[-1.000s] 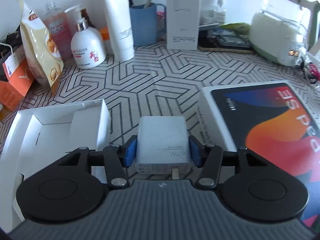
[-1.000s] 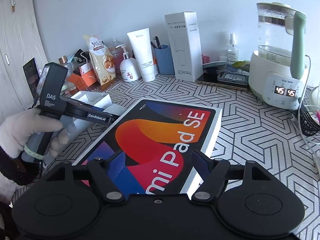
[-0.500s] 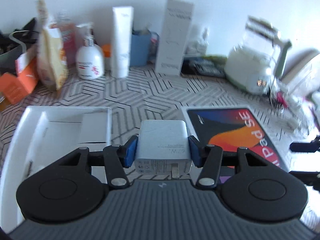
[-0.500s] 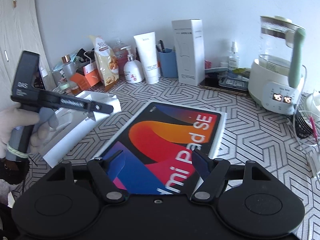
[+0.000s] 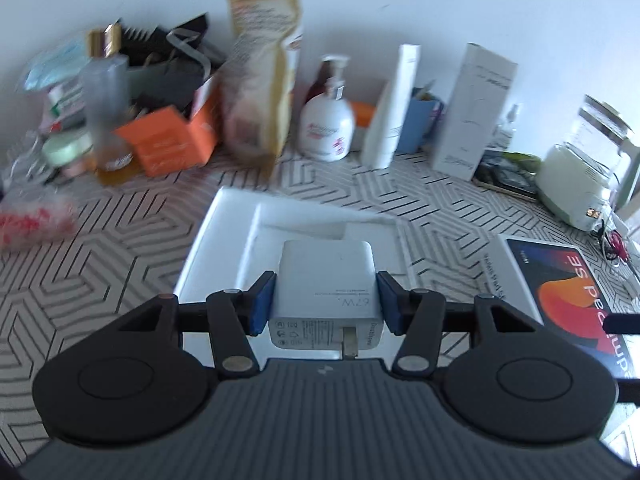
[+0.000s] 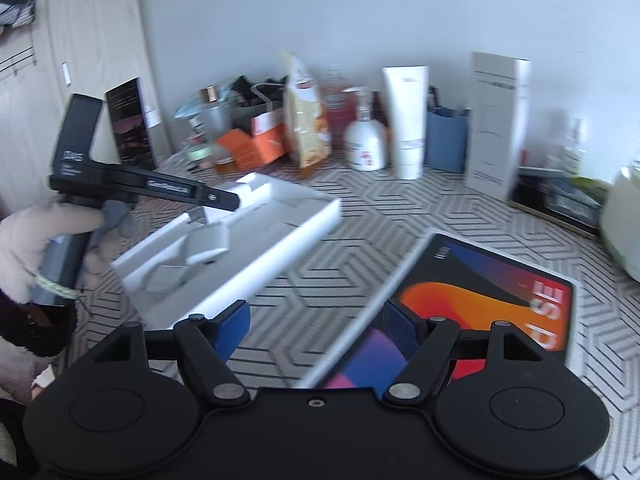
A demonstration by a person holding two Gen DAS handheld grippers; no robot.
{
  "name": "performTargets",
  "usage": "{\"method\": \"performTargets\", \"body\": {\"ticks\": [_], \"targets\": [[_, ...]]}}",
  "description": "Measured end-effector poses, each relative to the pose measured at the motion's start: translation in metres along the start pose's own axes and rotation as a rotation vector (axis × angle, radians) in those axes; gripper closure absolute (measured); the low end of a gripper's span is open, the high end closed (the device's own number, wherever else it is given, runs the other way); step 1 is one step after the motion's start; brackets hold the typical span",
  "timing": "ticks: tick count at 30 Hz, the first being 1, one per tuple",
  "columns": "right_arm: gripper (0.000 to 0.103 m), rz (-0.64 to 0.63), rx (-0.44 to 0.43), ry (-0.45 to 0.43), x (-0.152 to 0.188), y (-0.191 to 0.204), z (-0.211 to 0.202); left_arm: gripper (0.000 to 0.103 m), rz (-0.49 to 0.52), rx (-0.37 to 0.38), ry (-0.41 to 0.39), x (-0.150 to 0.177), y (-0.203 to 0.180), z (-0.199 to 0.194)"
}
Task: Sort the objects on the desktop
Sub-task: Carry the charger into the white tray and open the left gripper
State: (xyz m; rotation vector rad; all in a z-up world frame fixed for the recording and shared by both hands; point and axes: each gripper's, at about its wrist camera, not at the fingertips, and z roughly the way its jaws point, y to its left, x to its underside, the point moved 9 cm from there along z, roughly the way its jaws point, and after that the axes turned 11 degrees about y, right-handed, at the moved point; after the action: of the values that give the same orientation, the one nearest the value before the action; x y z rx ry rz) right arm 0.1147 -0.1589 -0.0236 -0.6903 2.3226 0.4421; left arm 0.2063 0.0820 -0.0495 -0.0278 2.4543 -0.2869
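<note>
I'm swinging the left gripper (image 5: pixel 325 305), clamped on the white charger (image 5: pixel 326 294), from beside the tablet box (image 6: pixel 472 300) to over the white tray (image 5: pixel 224 240); drop-off looks next. Right gripper (image 6: pixel 316 330) is hanging open, empty, over that box's near edge.

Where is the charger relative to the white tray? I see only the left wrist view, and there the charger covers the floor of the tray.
Observer: The right wrist view shows it from the side. The charger hangs in the left gripper over the end of the white tray nearest the gloved hand, and it seems not to touch the tray. The picture is blurred.
Operator: Is the right gripper holding anything?
Observer: No. The right gripper is open and empty, and it is above the left edge of the tablet box.
</note>
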Motion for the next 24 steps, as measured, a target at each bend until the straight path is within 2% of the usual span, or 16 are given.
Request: {"method": "performTargets", "body": {"ticks": [9, 15, 20, 24], "targets": [[0.025, -0.050, -0.034, -0.001, -0.004, 0.031, 0.008, 0.050, 0.015, 0.004, 0.030, 0.005, 0.013, 0.009], [0.025, -0.051, -0.020, 0.018, -0.006, 0.028, 0.017, 0.050, 0.030, 0.005, 0.068, -0.006, 0.011, 0.030], [0.025, -0.039, -0.011, 0.033, -0.009, 0.020, 0.024, 0.050, 0.060, -0.033, 0.063, -0.016, 0.010, 0.043], [0.025, -0.029, 0.000, 0.038, -0.010, 0.016, 0.028, 0.050, 0.065, -0.033, 0.066, -0.024, 0.008, 0.047]]}}
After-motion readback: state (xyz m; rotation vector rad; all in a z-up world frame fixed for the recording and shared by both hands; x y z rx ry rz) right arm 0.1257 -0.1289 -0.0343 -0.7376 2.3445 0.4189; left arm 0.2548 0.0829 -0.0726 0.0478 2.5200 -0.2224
